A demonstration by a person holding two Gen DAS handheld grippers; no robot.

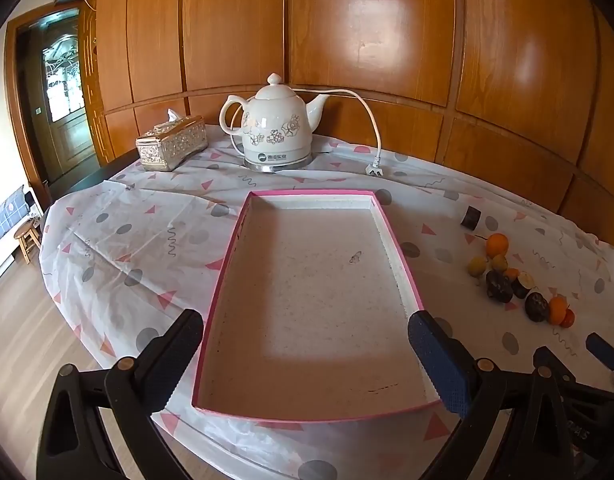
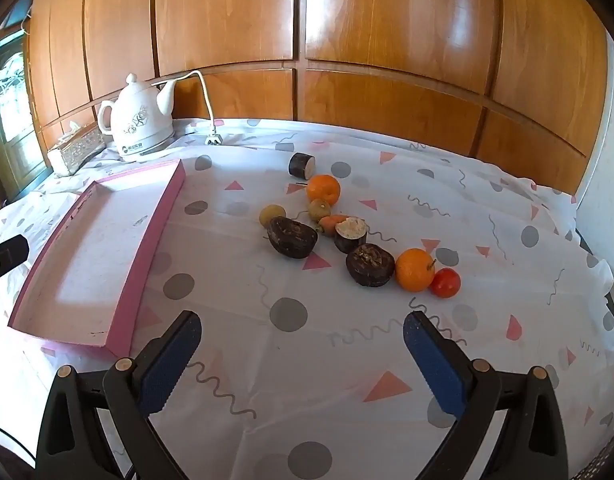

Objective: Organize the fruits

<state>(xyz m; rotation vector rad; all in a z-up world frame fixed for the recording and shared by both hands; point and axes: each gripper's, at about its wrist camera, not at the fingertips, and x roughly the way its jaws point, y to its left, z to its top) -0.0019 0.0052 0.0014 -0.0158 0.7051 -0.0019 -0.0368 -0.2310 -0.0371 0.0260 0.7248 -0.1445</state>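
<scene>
While both tools hang above the table with nothing between their wide-spread jaws, the sorting has apparently not begun. At the left, the left gripper (image 1: 305, 336) hovers over the empty pink tray (image 1: 227, 258). Rightward, the right gripper (image 2: 301, 338) faces the fruit cluster (image 2: 357, 234), well ahead of its fingertips; it likely needs to reach forward and close on one piece.

On the patterned cloth lie two round oranges (image 2: 323, 189), one small red tomato (image 2: 445, 282), two yellow-green round fruits (image 2: 272, 215), four dark brown chunks (image 2: 291, 237), one orange carrot piece (image 2: 332, 222), one shallow pink cardboard tray (image 2: 159, 216) and one white ceramic kettle (image 2: 141, 128).
</scene>
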